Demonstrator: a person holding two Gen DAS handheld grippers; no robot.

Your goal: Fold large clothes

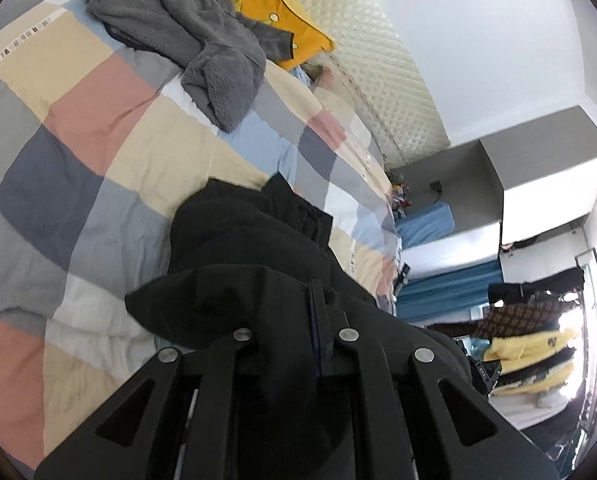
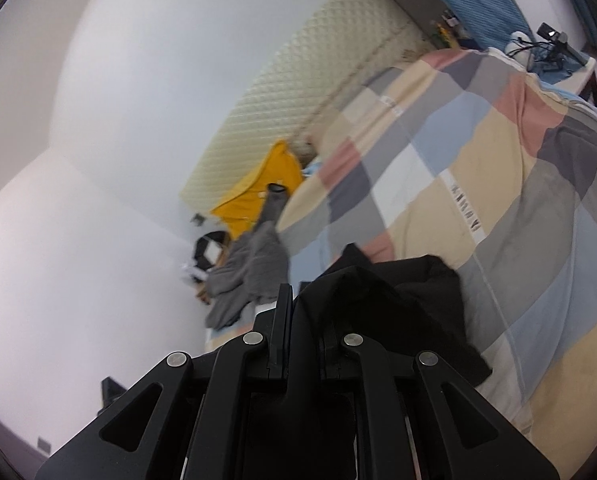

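2 grippers of mine are clenched on the same black garment [image 1: 250, 248], each pinching a fold of its cloth so that the fabric bunches up between the fingers and spills over them. On my left gripper [image 1: 294, 320] the jaws are nearly closed, with only the thickness of the cloth between them; on my right gripper [image 2: 304, 312] the gap is just as narrow, and a ridge of black fabric rises right beside the left finger.

From the left wrist view the garment runs away from my fingers, its long axis pointing ahead toward the far side of the checked quilt [image 1: 98, 128], and its far end lies on the quilt. From the right wrist view a loose flap of it [image 2: 426, 292] hangs out to the right of my jaws, over the quilt [image 2: 498, 184].

Farther along the quilt from the black garment lies a crumpled grey fleece [image 1: 202, 40], and beyond that a yellow garment [image 1: 274, 8] leans against a cream quilted headboard [image 1: 370, 64]. Off the quilt's edge, well apart from my jaws, clothes hang on a rack [image 1: 530, 336].
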